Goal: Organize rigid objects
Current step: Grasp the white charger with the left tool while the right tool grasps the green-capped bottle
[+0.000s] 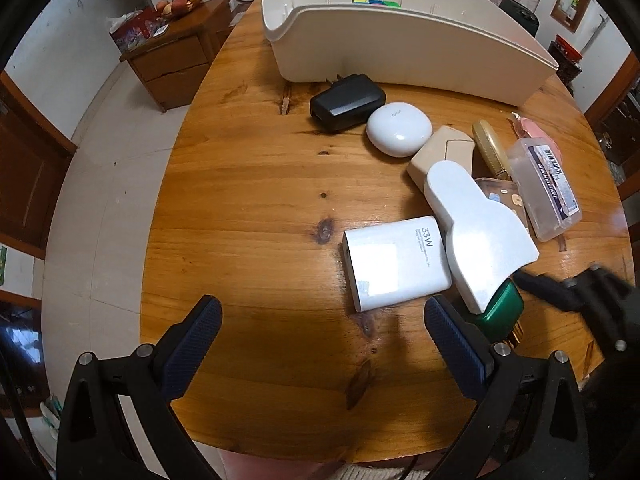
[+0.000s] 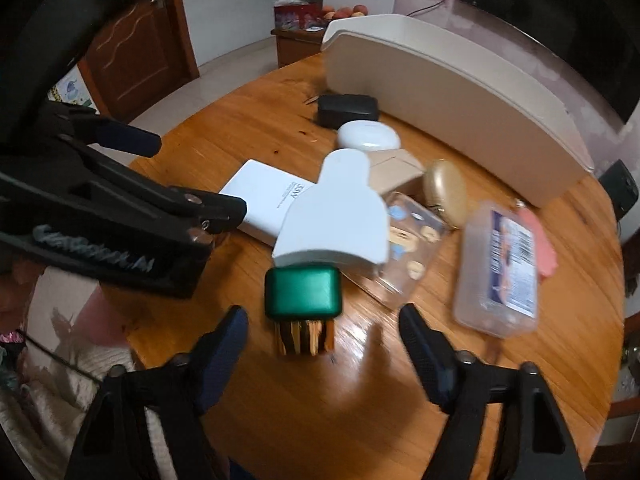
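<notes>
Since the right gripper (image 2: 322,356) hangs with jaws apart and nothing between them, just short of the green-capped gold brush (image 2: 303,300), that looks the next pick. It lies on the wooden table (image 2: 360,420), tucked under the white bottle-shaped piece (image 2: 336,216). Likely light, stiff, glossy and slippery; grip the cap's flat sides. The left gripper (image 1: 322,346) also gapes empty
</notes>
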A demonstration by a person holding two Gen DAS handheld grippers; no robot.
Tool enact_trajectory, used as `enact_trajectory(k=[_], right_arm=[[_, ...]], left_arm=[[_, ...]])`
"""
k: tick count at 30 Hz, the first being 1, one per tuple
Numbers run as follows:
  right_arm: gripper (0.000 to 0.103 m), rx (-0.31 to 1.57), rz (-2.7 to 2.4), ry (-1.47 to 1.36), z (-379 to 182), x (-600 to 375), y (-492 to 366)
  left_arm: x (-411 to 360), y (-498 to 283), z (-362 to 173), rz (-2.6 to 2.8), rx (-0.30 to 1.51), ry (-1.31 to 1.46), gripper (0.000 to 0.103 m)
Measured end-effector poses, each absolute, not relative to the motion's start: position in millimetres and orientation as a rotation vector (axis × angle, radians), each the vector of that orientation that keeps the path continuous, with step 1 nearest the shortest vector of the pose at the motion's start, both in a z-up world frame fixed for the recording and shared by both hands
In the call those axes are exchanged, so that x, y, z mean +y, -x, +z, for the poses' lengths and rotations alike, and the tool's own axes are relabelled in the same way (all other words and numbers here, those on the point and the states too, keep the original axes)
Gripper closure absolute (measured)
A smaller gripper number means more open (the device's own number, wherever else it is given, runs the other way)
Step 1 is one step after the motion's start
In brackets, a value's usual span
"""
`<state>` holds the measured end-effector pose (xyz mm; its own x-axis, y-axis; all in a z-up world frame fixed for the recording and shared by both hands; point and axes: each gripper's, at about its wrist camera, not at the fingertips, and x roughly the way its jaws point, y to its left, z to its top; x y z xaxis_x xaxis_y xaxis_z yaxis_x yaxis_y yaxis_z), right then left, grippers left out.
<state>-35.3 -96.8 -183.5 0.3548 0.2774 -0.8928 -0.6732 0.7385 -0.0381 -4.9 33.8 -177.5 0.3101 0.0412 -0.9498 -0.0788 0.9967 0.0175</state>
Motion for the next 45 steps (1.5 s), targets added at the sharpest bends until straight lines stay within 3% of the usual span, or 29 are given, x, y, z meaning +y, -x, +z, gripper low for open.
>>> enact_trajectory(k=[1,4,22,25,28,39,45], right_arm=[[0.051,1.055,0.644,0.425,-189.4,-95.1,31.6],[0.063,1.049,0.654,0.377,-192.2,-98.1,29.0],[0.063,1.047,0.554,0.249,-193.1,-139.5,13.7],[0.063,1.041,0.554,0.256,-193.3,-138.5,15.4],[0.063,1.036,0.554,0.257,-193.3,-137.8,18.9],[0.063,1.025,0.549,0.257,-192.8,-140.5,26.2],[0.063,1.024,0.539,0.216,-188.7,-148.0,25.3]], left_arm=[[33.3,3.9,-178.5,0.077,1.257,0.04,0.002],[30.5,-0.9,-180.7,0.07,1.263,0.051,0.002],[22.3,-28.0,-208.4,0.111,1.35,0.155,0.003],[23.4,-21.4,-205.1,0.121,1.322,0.151,0.015],[22.6,-13.6,-199.8,0.114,1.291,0.145,0.043],[26.7,10.0,-195.7,0.109,1.236,0.144,0.044],[26.5,25.5,-161.2,0.127,1.125,0.127,0.044]])
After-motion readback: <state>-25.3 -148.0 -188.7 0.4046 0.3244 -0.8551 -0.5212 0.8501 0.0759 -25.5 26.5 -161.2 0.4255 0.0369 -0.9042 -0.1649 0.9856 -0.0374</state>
